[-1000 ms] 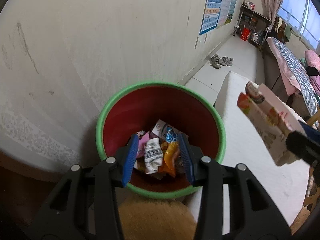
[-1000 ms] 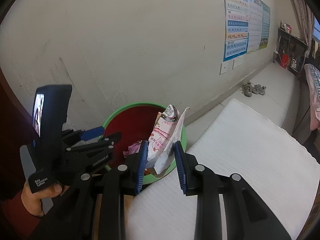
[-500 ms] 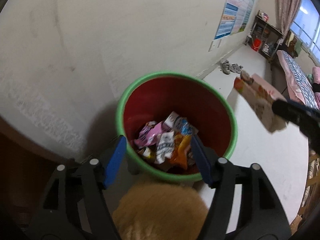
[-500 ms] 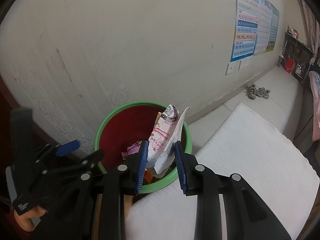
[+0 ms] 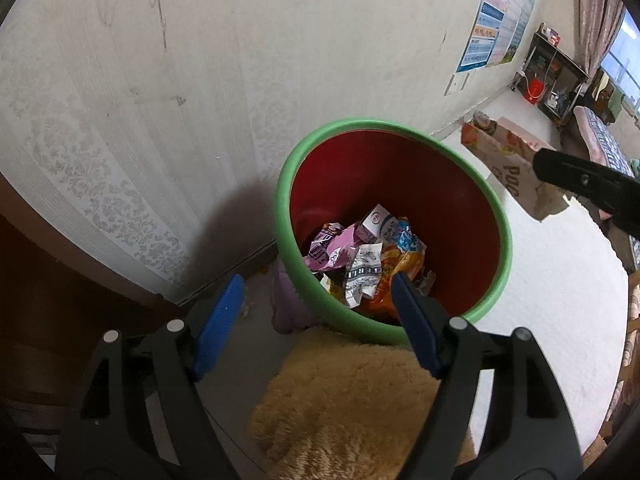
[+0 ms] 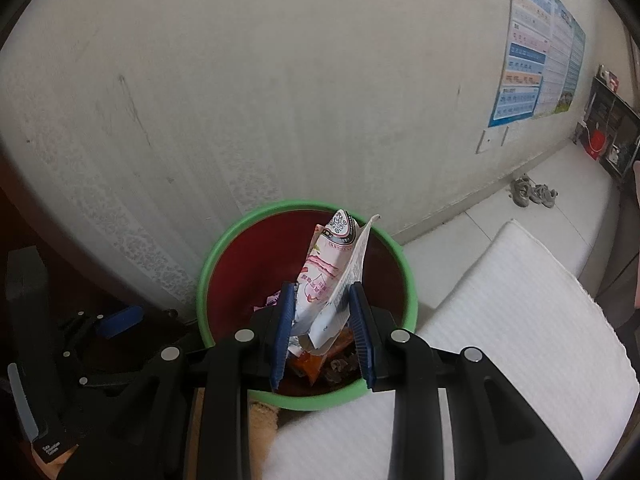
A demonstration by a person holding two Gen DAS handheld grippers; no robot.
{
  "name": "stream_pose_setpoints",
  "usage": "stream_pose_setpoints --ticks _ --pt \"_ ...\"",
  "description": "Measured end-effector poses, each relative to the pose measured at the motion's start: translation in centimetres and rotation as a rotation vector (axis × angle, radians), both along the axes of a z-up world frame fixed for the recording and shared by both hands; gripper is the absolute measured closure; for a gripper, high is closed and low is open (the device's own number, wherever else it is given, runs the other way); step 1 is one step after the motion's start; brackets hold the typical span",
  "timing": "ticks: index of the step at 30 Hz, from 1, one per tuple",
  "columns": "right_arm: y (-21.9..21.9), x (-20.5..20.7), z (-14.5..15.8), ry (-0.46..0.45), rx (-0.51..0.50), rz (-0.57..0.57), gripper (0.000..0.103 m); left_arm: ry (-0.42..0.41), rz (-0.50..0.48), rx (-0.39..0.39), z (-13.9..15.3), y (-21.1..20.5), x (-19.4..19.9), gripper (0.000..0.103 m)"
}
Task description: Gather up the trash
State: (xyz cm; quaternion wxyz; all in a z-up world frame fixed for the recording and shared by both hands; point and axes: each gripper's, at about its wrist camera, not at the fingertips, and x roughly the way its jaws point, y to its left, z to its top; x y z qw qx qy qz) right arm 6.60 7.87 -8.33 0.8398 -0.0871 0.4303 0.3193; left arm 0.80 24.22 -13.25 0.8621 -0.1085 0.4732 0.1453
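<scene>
A red, green-rimmed waste bin (image 6: 208, 272) sits at lower centre. The right gripper (image 6: 322, 330), jaws opening, has a pink snack wrapper (image 6: 326, 276) between them above it. The left gripper (image 5: 316, 320), widening, holds nothing. Judged: drop step; next, release fully.

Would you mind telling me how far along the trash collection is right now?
Done: several crumpled wrappers already lie in the red bin. In hand: the right gripper, jaws opening, has a pink-and-white packet between them above the bin. The left gripper, also opening, is empty. Left: dropping that packet.
</scene>
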Motion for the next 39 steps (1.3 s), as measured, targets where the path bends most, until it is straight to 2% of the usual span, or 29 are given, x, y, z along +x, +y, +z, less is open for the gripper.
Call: stream_pose_setpoints --ticks 2,8,14,17,23,25,27,28,30,35,39 --pt "0.3 0.2 0.0 0.003 0.001 0.003 0.062 0.0 0.001 -0.004 -0.1 0.1 0.0 0.03" --pt "0.9 0.6 0.0 0.006 0.003 0.003 0.062 0.01 -0.002 -0.01 -0.4 0.1 0.1 0.028" --pt "0.2 0.5 0.2 -0.001 0.009 -0.017 0.047 0.003 -0.003 -0.01 -0.4 0.0 0.2 0.023" --pt "-1.0 0.4 0.3 0.001 0.02 -0.042 0.039 -0.006 -0.01 -0.006 -0.2 -0.4 0.2 0.022" --pt "-4.9 -0.5 1.0 -0.009 0.025 -0.115 0.032 -0.038 -0.045 -0.006 1.1 -2.4 0.4 0.02" --pt "-7.3 -1.3 1.7 -0.015 0.036 -0.161 0.027 -0.085 -0.071 -0.014 2.3 -3.9 0.4 0.015" --pt "-9.3 -2.2 2.5 -0.033 0.053 -0.202 0.014 -0.146 -0.097 -0.013 3.7 -5.6 0.4 0.009" --pt "-10.8 -2.8 3.1 -0.05 0.059 -0.232 0.012 -0.176 -0.112 -0.01 4.5 -6.4 0.5 0.006" --pt "-13.3 -3.7 4.1 -0.084 0.062 -0.283 0.007 -0.262 -0.151 0.004 6.5 -8.7 0.7 0.006" --pt "-20.0 -6.0 7.0 -0.182 0.058 -0.436 0.007 -0.428 -0.206 0.058 11.2 -13.9 0.8 0.006" --pt "-24.5 -7.9 9.1 -0.275 0.072 -0.525 0.007 -0.494 -0.199 0.066 14.1 -17.1 0.7 0.006"
